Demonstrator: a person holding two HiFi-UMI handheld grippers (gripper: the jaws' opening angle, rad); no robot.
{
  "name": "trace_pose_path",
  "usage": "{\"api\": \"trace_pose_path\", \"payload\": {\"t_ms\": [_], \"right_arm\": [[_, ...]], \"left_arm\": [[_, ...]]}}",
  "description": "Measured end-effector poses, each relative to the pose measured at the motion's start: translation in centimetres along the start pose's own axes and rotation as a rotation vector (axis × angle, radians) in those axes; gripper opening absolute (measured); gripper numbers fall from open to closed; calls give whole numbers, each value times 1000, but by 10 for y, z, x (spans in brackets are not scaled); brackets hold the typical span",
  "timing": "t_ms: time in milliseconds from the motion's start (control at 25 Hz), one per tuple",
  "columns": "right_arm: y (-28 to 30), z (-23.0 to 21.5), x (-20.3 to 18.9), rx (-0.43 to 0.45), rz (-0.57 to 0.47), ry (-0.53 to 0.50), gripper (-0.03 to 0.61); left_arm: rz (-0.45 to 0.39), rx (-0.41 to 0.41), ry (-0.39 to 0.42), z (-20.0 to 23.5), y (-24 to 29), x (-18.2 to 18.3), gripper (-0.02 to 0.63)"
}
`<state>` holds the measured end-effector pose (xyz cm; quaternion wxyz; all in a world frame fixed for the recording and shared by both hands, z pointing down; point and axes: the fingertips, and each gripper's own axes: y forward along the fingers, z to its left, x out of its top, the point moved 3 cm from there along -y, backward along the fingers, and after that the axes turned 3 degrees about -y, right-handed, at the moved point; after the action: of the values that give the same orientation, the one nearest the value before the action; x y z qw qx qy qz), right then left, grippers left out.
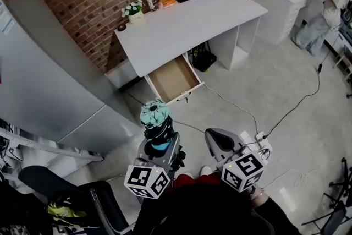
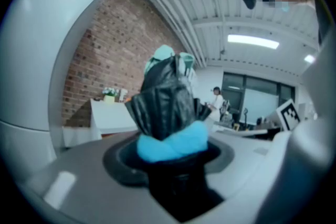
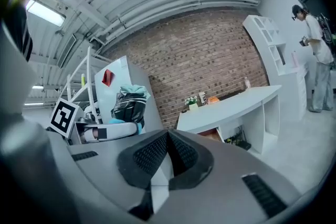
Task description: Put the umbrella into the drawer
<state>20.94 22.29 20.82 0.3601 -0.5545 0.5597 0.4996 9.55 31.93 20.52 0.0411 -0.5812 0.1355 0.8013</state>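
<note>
The left hand-held gripper (image 1: 159, 143) is gripping the umbrella (image 1: 155, 118) upright between its jaws; the right hand-held gripper (image 1: 219, 139) is sitting closed, empty.

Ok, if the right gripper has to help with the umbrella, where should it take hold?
On the umbrella, probably the black pleated canopy just above the left gripper, coming in level from the person's right. It stands upright out of the left jaws, clamped at its blue lower end, leaving the middle free. The right gripper is shut, so open it first.
</note>
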Motion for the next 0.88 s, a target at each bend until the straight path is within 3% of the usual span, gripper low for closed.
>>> {"api": "trace_pose_path", "payload": {"t_ms": [400, 880], "right_arm": [[4, -25, 9, -57, -23, 34, 2], [95, -79, 13, -142, 49, 116, 2]], "left_arm": [[19, 8, 52, 17, 32, 20, 238], [145, -61, 63, 100, 153, 19, 237]]}}
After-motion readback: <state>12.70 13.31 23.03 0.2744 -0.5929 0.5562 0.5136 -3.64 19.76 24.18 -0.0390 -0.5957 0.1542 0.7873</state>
